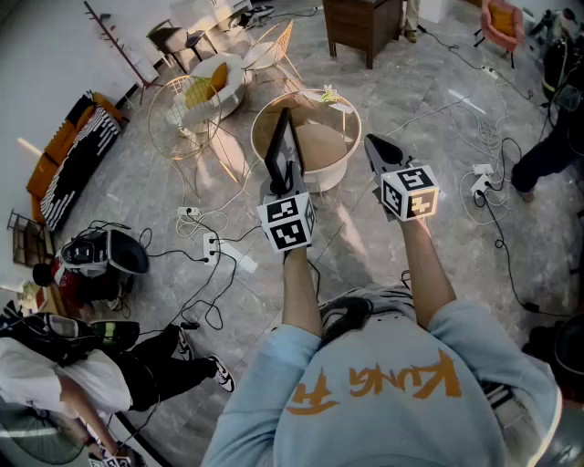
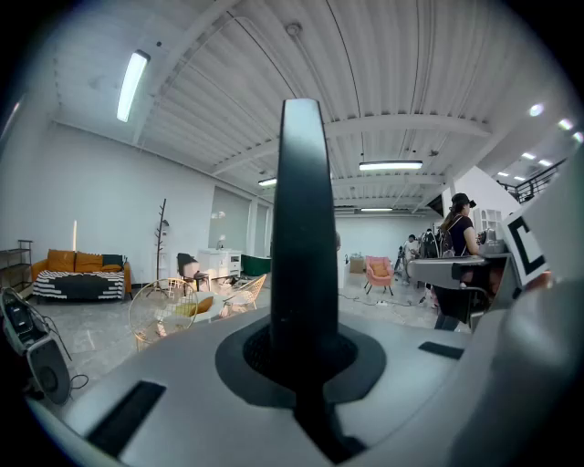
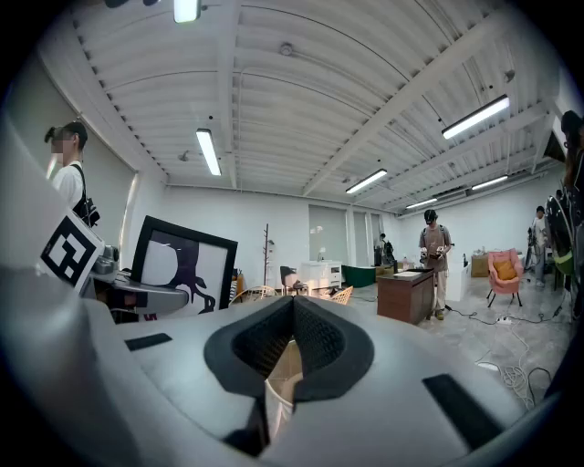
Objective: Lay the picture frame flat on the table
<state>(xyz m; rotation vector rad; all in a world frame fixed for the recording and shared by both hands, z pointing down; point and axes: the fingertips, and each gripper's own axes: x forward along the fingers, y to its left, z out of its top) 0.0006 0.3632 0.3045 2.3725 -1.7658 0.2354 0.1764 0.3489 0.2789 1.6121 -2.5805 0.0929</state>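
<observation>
The round table [image 1: 338, 170] stands straight ahead on the grey floor [image 1: 438, 100], its white rim curving toward the person and its tan top bare on the near right side. Bare floor lies on the table's right and near sides, while wire chairs [image 1: 187, 119] crowd its far left edge and a dark cabinet [image 1: 360, 23] stands well beyond it. Cables and power strips [image 1: 214, 244] trail over the floor to the near left and far right. The picture frame [image 1: 280, 146] is upright and edge-on over the table's near left rim; whether its lower edge touches the top cannot be told. The left gripper [image 1: 286, 178] is clenched on the frame's lower part, and in the left gripper view the frame's thin dark edge [image 2: 302, 228] rises straight up from between the jaws. The right gripper [image 1: 374, 143] is beside it, apart from the frame, over the table's near right rim; its jaws are pressed together at the tips with nothing between them, and its own view shows the frame's face [image 3: 182, 264] off to its left. Both forearms reach forward roughly side by side from a light blue sweatshirt, the left arm [image 1: 297, 292] nearly straight and the right arm [image 1: 424, 274] angled slightly inward.
</observation>
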